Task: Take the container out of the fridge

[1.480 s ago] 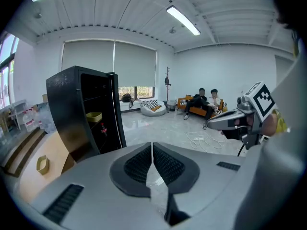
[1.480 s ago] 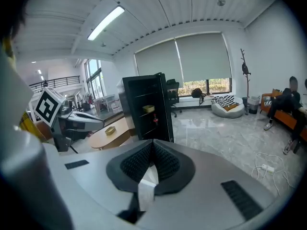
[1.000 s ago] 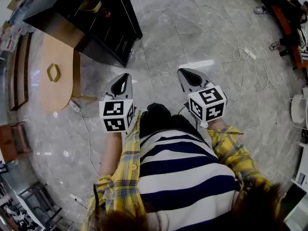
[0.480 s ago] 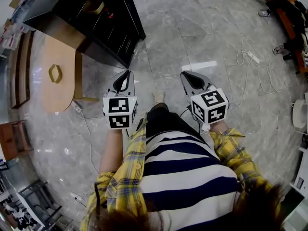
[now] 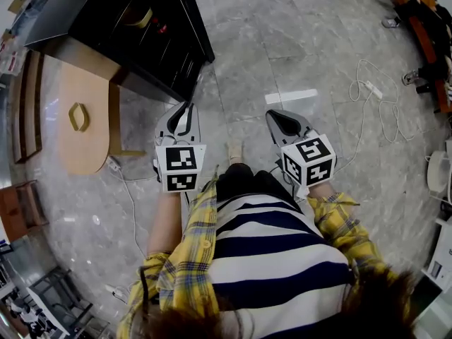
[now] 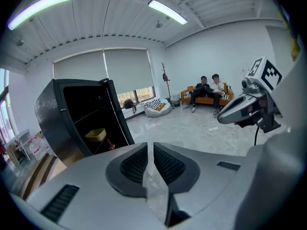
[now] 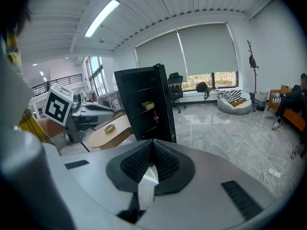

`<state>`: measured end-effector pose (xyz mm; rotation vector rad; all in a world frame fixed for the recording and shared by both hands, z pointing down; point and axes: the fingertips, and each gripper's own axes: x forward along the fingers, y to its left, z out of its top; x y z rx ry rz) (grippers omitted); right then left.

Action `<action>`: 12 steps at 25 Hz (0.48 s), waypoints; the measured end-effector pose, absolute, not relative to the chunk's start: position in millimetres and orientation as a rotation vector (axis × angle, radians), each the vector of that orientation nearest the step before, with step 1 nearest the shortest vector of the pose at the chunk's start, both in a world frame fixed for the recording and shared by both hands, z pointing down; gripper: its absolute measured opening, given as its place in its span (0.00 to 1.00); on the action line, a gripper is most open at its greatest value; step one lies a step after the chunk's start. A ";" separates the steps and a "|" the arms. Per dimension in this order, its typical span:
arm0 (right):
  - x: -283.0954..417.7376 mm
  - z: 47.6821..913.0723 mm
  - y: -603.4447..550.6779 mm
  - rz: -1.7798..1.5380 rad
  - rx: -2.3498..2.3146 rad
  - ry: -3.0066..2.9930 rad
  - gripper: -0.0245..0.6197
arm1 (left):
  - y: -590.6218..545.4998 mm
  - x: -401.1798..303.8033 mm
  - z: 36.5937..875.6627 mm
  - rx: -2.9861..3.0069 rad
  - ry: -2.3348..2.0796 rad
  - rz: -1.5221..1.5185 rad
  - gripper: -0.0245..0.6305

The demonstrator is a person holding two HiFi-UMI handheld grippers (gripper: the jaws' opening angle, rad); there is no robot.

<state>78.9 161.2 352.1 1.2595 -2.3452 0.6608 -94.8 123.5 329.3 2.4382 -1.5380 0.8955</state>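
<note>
Two grippers, both empty. Left gripper (image 5: 185,113): jaws pressed together, nothing between. Right gripper (image 5: 277,120): jaws likewise closed on nothing. Both held over grey marble floor (image 5: 282,41), pointing toward black fridge (image 5: 67,9), well apart from it. Fridge interior exposed. Yellow container (image 6: 96,134) sits on a fridge shelf, red bottle (image 6: 111,144) near it.

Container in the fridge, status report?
Left tongs shut, empty. Right tongs shut, empty. Yellow container on shelf in open fridge, untouched. Red bottle nearby, not blocking.

Fridge (image 5: 131,37) nearer (one foot (image 5: 233,149) forward)
</note>
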 end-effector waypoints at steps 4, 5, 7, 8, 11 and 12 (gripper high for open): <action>65.9 355.7 134.9 0.664 1.243 -2.340 0.08 | 100.5 -102.5 328.0 2.456 -1.555 0.955 0.08; 62.0 356.9 129.0 0.662 1.237 -2.338 0.08 | 95.2 -104.8 329.2 2.461 -1.554 0.956 0.10; 54.4 358.3 116.7 0.652 1.224 -2.335 0.08 | 84.2 -109.1 333.9 2.458 -1.537 0.951 0.20; 50.9 358.6 110.3 0.648 1.219 -2.333 0.08 | 78.4 -111.5 336.4 2.453 -1.528 0.948 0.21; 41.0 358.9 91.0 0.636 1.209 -2.329 0.08 | 60.6 -119.3 341.7 2.437 -1.522 0.937 0.21; 38.4 358.9 85.1 0.631 1.207 -2.327 0.08 | 55.6 -121.5 343.3 2.433 -1.520 0.934 0.20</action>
